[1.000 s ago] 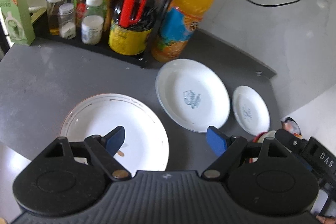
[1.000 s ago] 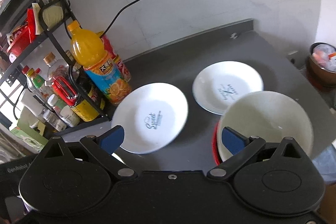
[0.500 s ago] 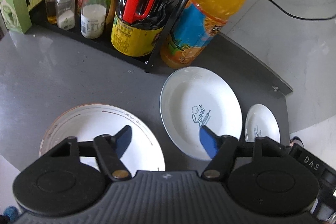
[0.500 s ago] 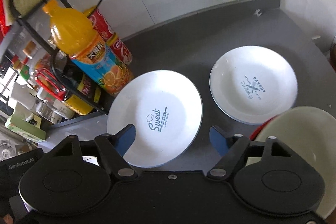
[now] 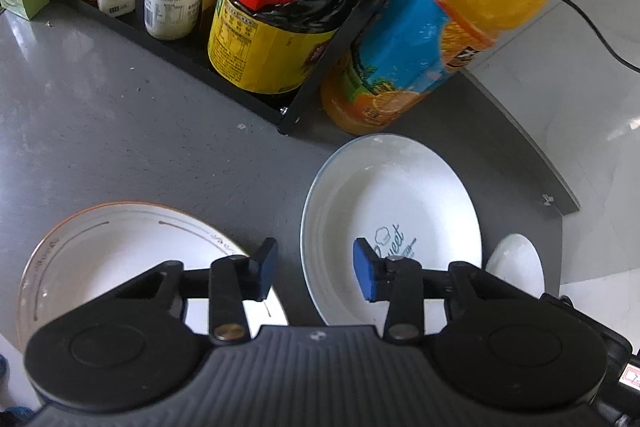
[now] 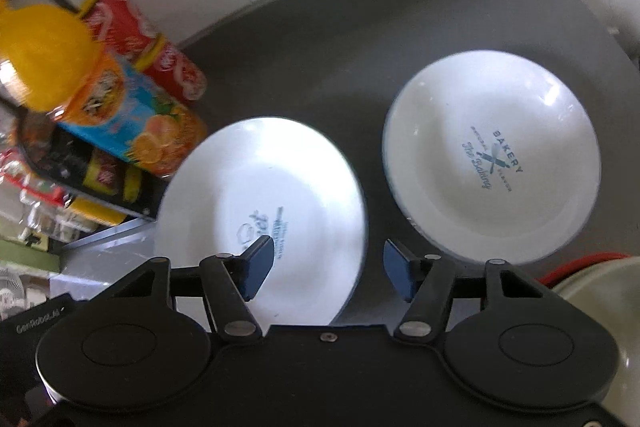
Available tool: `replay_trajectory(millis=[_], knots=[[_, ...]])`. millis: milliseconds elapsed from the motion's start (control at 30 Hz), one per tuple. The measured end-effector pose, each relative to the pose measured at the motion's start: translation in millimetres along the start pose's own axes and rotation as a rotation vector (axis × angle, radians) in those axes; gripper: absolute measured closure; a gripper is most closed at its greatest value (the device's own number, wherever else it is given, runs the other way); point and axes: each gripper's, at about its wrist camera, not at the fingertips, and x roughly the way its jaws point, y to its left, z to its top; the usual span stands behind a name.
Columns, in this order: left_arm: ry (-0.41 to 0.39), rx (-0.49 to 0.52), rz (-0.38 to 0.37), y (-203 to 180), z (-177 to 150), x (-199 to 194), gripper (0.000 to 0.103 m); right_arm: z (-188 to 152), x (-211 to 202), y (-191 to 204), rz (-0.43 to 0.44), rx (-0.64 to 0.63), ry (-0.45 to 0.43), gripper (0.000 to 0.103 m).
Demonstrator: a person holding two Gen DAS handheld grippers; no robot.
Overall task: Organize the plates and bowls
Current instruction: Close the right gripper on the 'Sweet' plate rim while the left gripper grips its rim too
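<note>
Two pairs of blue-tipped tongs hang over a grey tabletop (image 5: 120, 131) set with white dishes. The left tongs (image 5: 316, 269) are spread and pinch nothing; their tips straddle the near-left rim of the Sweet plate (image 5: 394, 211), one fingertip over the gap beside the gold-lined plate (image 5: 100, 259), the other above the plate's print. Only "Sweet" can be read there; the smaller line under it is too fine to make out. The gold-lined plate lies to the left, its near edge hidden by the tongs' body and its rim lettering illegible. A small plate (image 5: 516, 263) at the right is half covered by the tool.

The right tongs (image 6: 328, 267) are likewise spread and empty, one fingertip over the Sweet plate (image 6: 272, 187), whose print is blurred here, the other over bare tabletop between the plates. The Bakery plate (image 6: 492, 155) lies to the right, reading "BAKERY" and "The Bakery"; its small curved words cannot be read. A pale bowl (image 6: 600, 291) with a red edge beneath it is cut off at the lower right corner.

Behind the Sweet plate stands an orange drink bottle (image 5: 452, 23), its label smeared by motion, beside a dark sauce bottle (image 5: 272, 27) with a yellow label and red handle on a black rack (image 5: 192, 47). A red can (image 6: 160, 55) is too blurred to read. "GenRoboLAI" seems to show on a device at the lower left of the right view.
</note>
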Motion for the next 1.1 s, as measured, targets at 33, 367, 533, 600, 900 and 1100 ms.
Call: replay_trajectory(millis=[33,367,533,600,900,1100], knots=[[0.0,-0.005,0.004,0,1,4,0.065,3,3,-2,0.009,0.01,0.008,0.043],[0.029,-0.022,0.044,-5,13,40,0.07,17,33,-2,-0.019,0.003,0.07,0.047],[0.052,-0.026,0.069,-3,18,57,0.076,19,49,-3,-0.036,-0.009,0.111,0.054],[0.061,-0.037,0.077,-2,20,63,0.079,21,54,-3,-0.036,-0.013,0.125,0.058],[0.085,-0.057,0.07,-3,27,85,0.082,33,70,3,-0.051,-0.037,0.151,0.062],[0.1,-0.059,0.062,-6,29,91,0.082,39,77,-1,-0.043,-0.007,0.158,0.079]])
